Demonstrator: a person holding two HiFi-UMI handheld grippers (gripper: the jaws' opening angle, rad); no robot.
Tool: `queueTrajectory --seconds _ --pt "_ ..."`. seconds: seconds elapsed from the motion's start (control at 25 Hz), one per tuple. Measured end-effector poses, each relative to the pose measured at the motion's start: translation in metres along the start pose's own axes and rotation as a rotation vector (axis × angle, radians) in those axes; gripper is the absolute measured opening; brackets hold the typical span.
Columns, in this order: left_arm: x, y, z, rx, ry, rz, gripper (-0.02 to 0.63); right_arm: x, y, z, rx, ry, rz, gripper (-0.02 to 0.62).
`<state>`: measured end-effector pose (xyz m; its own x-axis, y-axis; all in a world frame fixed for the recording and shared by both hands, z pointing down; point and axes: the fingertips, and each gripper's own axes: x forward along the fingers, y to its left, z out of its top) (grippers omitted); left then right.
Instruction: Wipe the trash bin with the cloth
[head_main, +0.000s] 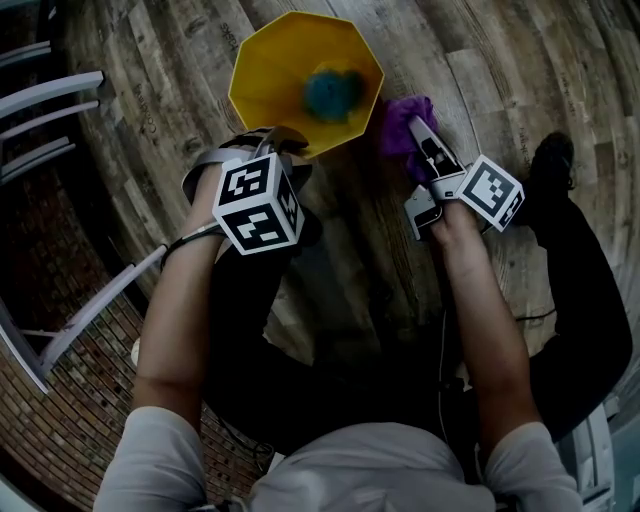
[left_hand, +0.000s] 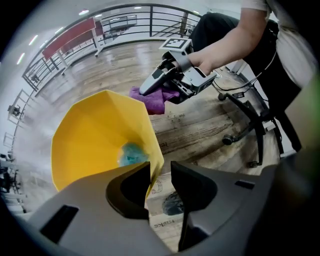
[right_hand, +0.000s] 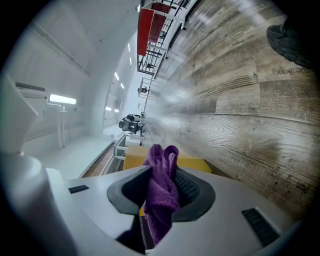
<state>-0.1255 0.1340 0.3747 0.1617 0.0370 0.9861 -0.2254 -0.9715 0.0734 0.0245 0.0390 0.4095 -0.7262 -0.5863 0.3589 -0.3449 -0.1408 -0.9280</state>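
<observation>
Trash bin (head_main: 262, 72), teal clump (head_main: 333, 92) inside, cloth (head_main: 398, 122) clamped in right tool (head_main: 420, 135)

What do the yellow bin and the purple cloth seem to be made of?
The yellow faceted trash bin: probably thin rigid plastic, smooth matt finish; flat panels meet in crisp creases, though coated card is possible. The purple cloth: soft napped fabric, likely microfibre; fuzzy surface, limp folds.

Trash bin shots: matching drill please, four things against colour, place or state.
1 trash bin
2 cloth
3 teal lump
4 left gripper

A clamped in the right gripper
B open, astride the bin's rim
C yellow, mouth up
D down inside the bin

Pairs: 1-C, 2-A, 3-D, 4-B
</observation>
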Motion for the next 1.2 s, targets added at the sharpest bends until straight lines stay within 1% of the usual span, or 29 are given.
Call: queueTrajectory --seconds 0.24,0.32,0.44,0.6,0.68,0.72,0.92,1.04,1.2 --pt "0.007 0.013 -0.009 -0.064 0.017 0.04 0.123 0.005 0.015 -0.002 -0.003 0.006 0.053 0.115" --pt "0.006 0.015 -0.009 -0.079 0.013 0.042 0.087 0.003 0.02 -0.002 0.002 0.004 0.06 0.115" --pt "0.006 0.012 -0.006 -0.1 0.009 0.015 0.078 0.001 0.029 0.002 -0.006 -0.011 0.076 0.115" --pt "0.012 0.024 0.01 -0.187 -0.031 -0.025 0.069 0.014 0.038 0.021 -0.01 -0.037 0.089 0.115" --pt "0.016 0.032 0.018 -0.212 -0.046 -0.032 0.061 0.024 0.04 0.03 -0.025 -0.046 0.093 0.115" --pt "0.017 0.033 0.022 -0.206 -0.052 -0.031 0.057 0.027 0.041 0.033 -0.038 -0.049 0.091 0.115" --pt "0.015 0.017 0.042 -0.114 -0.078 -0.015 0.026 0.025 0.044 0.036 -0.071 -0.054 0.084 0.115" --pt "0.014 0.016 0.049 -0.098 -0.097 -0.012 0.02 0.029 0.043 0.035 -0.082 -0.041 0.077 0.115" --pt "0.011 0.009 0.055 -0.094 -0.116 -0.025 0.02 0.033 0.03 0.031 -0.071 -0.028 0.043 0.115"
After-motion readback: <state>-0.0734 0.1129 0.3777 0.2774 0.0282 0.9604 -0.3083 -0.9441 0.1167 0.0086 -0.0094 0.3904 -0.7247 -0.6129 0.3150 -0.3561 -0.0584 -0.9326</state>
